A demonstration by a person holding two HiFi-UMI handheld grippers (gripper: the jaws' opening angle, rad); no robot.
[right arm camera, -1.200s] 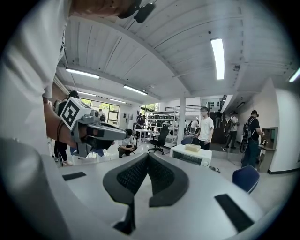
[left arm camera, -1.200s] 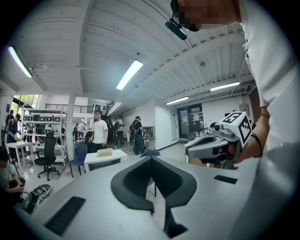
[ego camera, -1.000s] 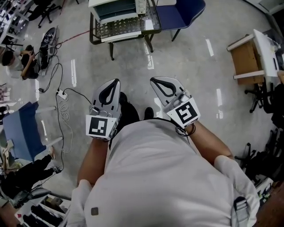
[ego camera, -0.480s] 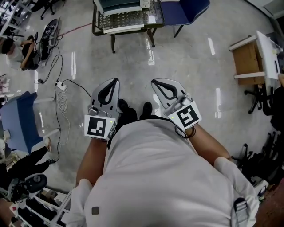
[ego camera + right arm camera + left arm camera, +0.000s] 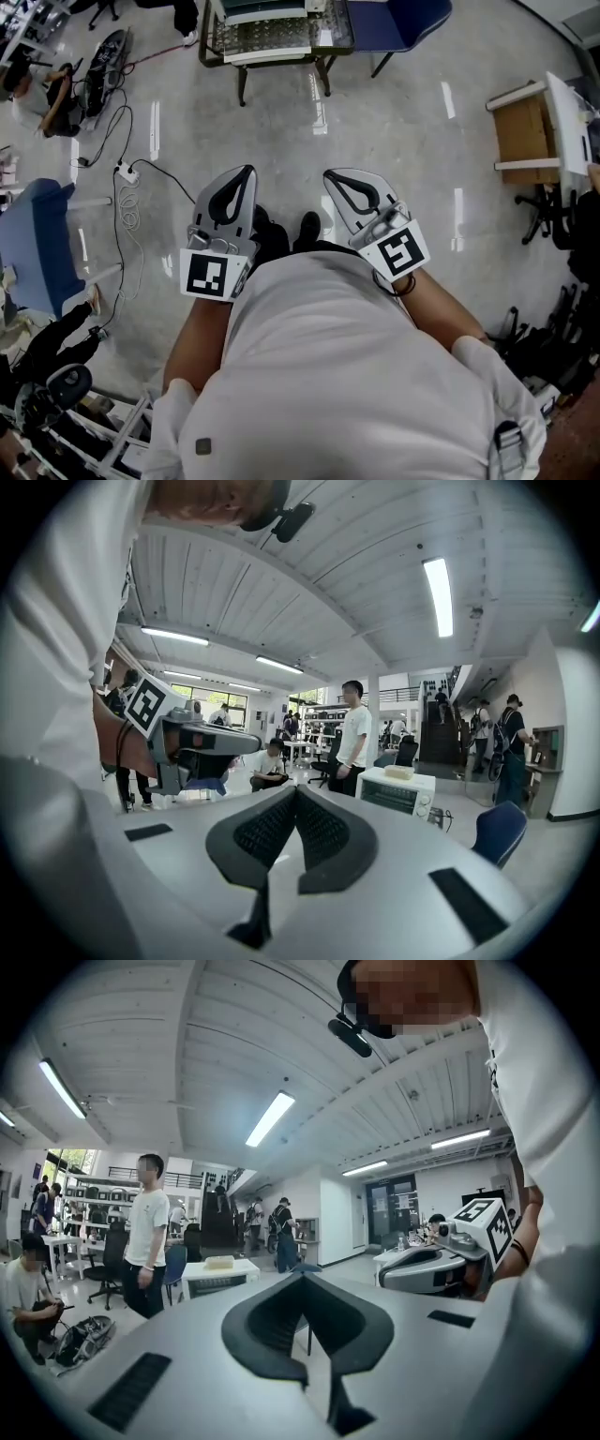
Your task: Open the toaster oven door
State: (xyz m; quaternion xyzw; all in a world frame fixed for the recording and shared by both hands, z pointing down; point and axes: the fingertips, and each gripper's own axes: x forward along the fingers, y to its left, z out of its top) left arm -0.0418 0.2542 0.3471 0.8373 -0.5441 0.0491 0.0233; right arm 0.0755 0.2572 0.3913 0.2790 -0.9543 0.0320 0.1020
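The approach to the oven is the step in hand; the door itself has not been touched. The left gripper and the right gripper are held out side by side in front of the person's body, pointing roughly level. Each gripper's own view shows its jaws pressed together with nothing between the pads, so both are empty.

The toaster oven stands on a small table, straight ahead of the two grippers and well apart from their tips, with bare floor between. A blue chair is just to the right of the table. In the right gripper view the toaster oven lies beyond and to the right of the jaw tips, its glass front facing this way.

I judge that the next move calls for closing that gap, then parting one gripper's jaws and bringing them to the door's handle. The handle is too small to make out from here
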